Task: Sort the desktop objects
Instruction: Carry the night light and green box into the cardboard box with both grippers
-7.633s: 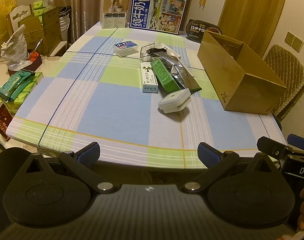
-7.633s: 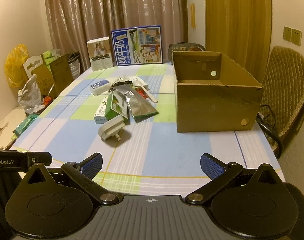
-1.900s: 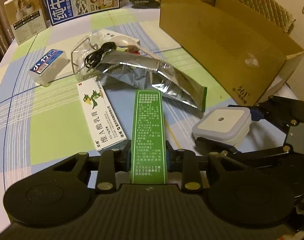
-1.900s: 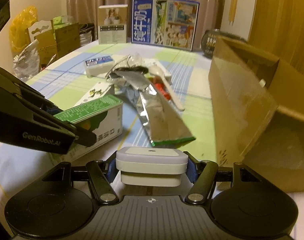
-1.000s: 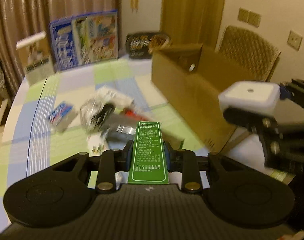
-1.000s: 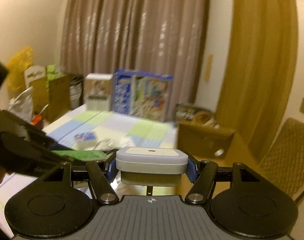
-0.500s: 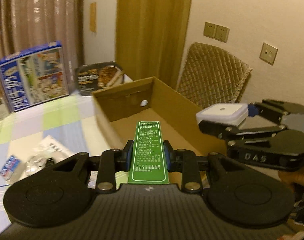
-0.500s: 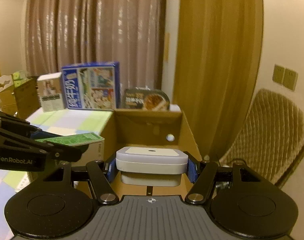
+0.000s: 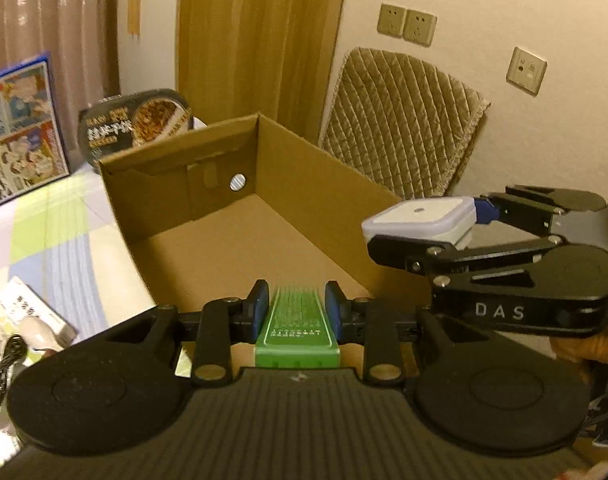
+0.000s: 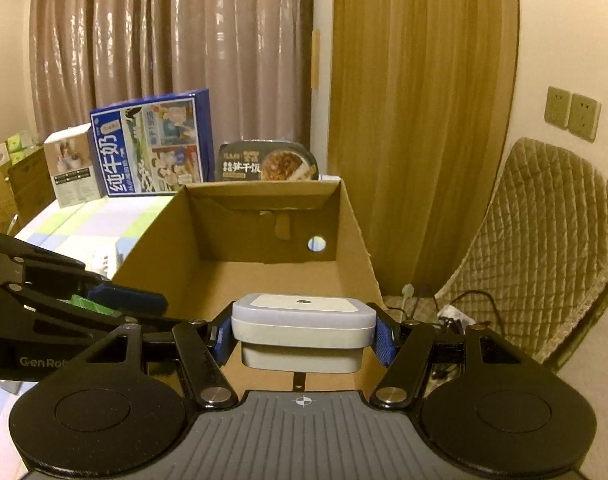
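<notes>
**Ana:** Curtains and a quilted chair back sit behind the checked table, and the open brown cardboard box fills the middle of both views. What could go wrong for the person from here?

**Ben:** 2 risks. The left tongs are clamped on the long green printed carton, which sticks forward over the box's near wall. It is pinched at 1 end only, so on release it may tip, catch that wall and fall back onto the table.

**Ana:** And the right tongs?

**Ben:** They grip the white square plastic plug-in device by its sides, pads pressed against both edges. It hangs above the box's right-hand corner. Let go there, it could strike the rim and drop outside, toward the chair.

**Ana:** Could the 2 tools collide?

**Ben:** Possibly. They are near each other over 1 opening, the right one just beside and slightly above the left. The box floor itself looks bare, so nothing inside blocks either item.
</notes>
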`<state>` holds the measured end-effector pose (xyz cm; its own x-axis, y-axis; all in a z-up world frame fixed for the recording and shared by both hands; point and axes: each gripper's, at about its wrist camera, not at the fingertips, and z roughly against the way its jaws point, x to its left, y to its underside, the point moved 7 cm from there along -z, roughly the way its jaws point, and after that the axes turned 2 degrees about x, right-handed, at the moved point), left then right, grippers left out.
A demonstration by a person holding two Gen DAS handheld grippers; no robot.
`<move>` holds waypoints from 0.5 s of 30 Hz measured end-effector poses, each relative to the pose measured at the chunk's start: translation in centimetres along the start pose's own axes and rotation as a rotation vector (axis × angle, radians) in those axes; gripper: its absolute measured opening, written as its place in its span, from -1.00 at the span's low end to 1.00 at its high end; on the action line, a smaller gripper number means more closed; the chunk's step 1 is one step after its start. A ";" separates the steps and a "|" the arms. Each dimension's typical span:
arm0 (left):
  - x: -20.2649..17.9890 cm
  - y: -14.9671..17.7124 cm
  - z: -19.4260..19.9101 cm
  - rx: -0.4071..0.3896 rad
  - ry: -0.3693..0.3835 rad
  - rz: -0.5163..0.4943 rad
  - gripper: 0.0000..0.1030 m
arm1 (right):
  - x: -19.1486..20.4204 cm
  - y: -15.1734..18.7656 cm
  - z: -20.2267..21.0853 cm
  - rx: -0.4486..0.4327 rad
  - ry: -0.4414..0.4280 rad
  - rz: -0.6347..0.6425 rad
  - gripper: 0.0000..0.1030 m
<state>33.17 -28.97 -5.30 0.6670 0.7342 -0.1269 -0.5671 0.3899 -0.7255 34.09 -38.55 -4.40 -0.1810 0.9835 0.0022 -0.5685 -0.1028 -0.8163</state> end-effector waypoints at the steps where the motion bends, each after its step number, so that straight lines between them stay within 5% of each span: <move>1: 0.1 0.0 -0.2 -0.003 0.001 0.000 -0.51 | 0.0 0.1 -0.2 0.002 0.001 0.003 0.20; 8: 1.7 -0.7 0.9 -0.057 -0.006 0.030 -0.51 | 0.6 0.3 -1.1 0.015 -0.010 0.008 0.20; 15: 5.2 0.4 5.0 -0.125 -0.115 0.062 -0.49 | 1.7 0.3 -1.2 0.026 -0.022 0.018 0.20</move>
<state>33.98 -22.28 -2.90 0.5686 0.8164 -0.1008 -0.5362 0.2749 -0.7981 34.61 -36.69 -5.36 -0.2092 0.9779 0.0005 -0.5858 -0.1249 -0.8008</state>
